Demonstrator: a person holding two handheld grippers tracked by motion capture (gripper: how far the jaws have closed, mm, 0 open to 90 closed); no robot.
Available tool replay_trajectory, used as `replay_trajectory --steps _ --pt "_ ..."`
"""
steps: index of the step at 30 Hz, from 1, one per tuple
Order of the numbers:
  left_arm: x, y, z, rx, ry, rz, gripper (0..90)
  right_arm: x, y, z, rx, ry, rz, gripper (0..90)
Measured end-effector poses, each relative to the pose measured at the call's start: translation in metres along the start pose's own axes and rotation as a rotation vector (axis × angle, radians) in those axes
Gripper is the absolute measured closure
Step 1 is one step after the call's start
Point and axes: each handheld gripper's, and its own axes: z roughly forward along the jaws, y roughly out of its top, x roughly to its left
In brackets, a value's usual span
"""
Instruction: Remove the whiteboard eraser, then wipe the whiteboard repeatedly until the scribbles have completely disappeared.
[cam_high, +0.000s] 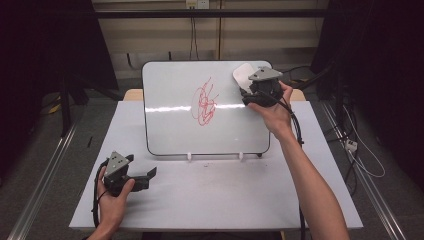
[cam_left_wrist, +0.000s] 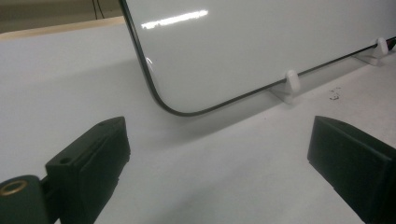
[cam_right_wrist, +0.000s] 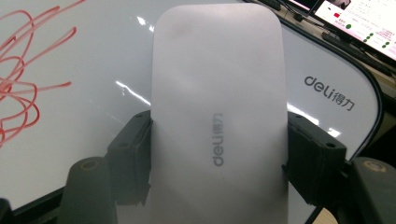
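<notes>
White surface (cam_high: 215, 200) carries the propped whiteboard (cam_high: 175, 125). Your right tool (cam_right_wrist: 217, 154) is clamped on the white eraser (cam_right_wrist: 217, 93) at the board's upper right corner, beside the red scribble (cam_high: 205, 102). Your left tool (cam_left_wrist: 219, 163) rests with its jaws apart.

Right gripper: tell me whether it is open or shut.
Shut: the right gripper has both black jaws pressed against the sides of the white eraser, over the whiteboard.

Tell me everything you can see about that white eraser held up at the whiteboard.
The eraser is a smooth, matte white slab with rounded corners, plastic by the look of it, with grey "deli" lettering along its back. The right gripper is shut on it, one black jaw pressing each long side. It sits at the upper right corner of the whiteboard, to the right of the red scribble. Whether its underside touches the board cannot be told.
</notes>
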Motion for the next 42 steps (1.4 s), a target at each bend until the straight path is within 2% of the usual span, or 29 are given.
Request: replay_trajectory --steps 4,6,9,14,21,27,32,42 --pt "0.001 0.000 0.000 0.002 0.000 0.000 5.4 0.000 -0.002 -0.002 -0.009 0.015 0.018 31.7" --pt "0.000 0.000 0.000 0.002 0.000 0.000 5.4 -0.001 -0.004 -0.003 -0.014 0.038 0.036 31.7" --pt "0.001 -0.001 0.000 0.009 -0.001 0.000 5.4 -0.001 -0.007 -0.007 -0.046 0.055 0.067 31.7" --pt "0.001 -0.003 0.000 0.011 0.002 -0.005 5.4 0.000 -0.006 -0.017 -0.090 0.068 0.084 31.7" --pt "0.002 -0.003 0.000 0.015 0.001 -0.004 5.3 0.009 -0.004 -0.025 -0.129 0.083 0.075 31.7" --pt "0.002 -0.002 0.000 0.012 0.000 -0.006 5.3 0.021 -0.002 -0.026 -0.147 0.098 0.048 31.7" --pt "0.001 -0.002 -0.002 0.006 0.006 -0.007 5.3 0.027 -0.002 -0.030 -0.160 0.106 0.048 31.7" --pt "0.003 -0.003 0.001 0.016 0.003 -0.009 5.3 0.040 0.004 -0.035 -0.175 0.112 -0.012 31.7"
